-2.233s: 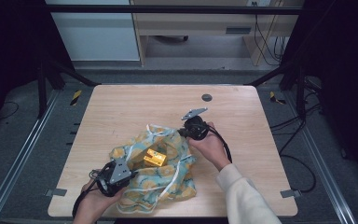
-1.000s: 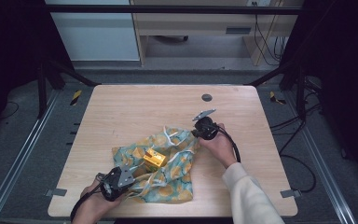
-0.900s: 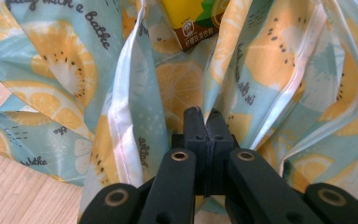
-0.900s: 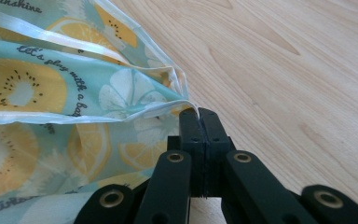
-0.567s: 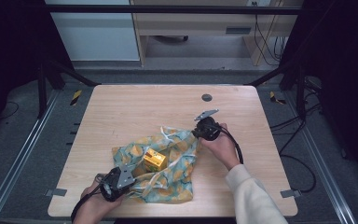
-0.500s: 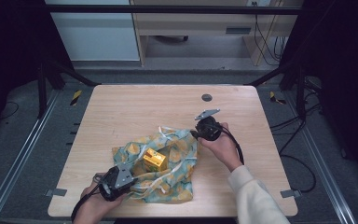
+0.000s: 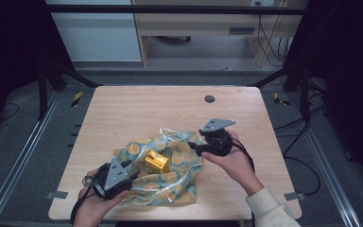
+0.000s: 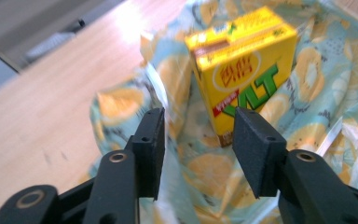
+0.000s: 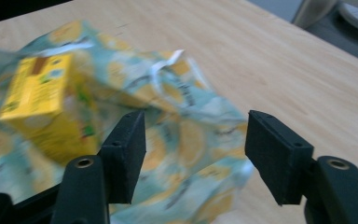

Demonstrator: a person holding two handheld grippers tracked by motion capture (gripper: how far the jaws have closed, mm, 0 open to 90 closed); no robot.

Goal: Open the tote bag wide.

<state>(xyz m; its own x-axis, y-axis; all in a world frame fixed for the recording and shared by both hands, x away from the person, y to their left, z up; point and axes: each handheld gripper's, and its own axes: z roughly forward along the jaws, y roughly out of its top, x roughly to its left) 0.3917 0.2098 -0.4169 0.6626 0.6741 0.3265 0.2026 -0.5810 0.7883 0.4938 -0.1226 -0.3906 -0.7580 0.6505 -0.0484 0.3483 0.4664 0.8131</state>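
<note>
The small yellow drink carton with green lettering stands upright in the middle of a crumpled pale-blue plastic bag printed with lemon slices, which lies spread on the light wooden bench toward our near edge. We judge the bag is spread this way so the carton sits exposed. Our left gripper hovers over the bag's near-left corner, its jaws half apart and having just been opening, with nothing pinched between them; the carton shows just beyond them in the left gripper view. Our right gripper hangs above the bag's far-right edge, its jaws likewise parted after just opening, holding nothing, clear of the film below.
</note>
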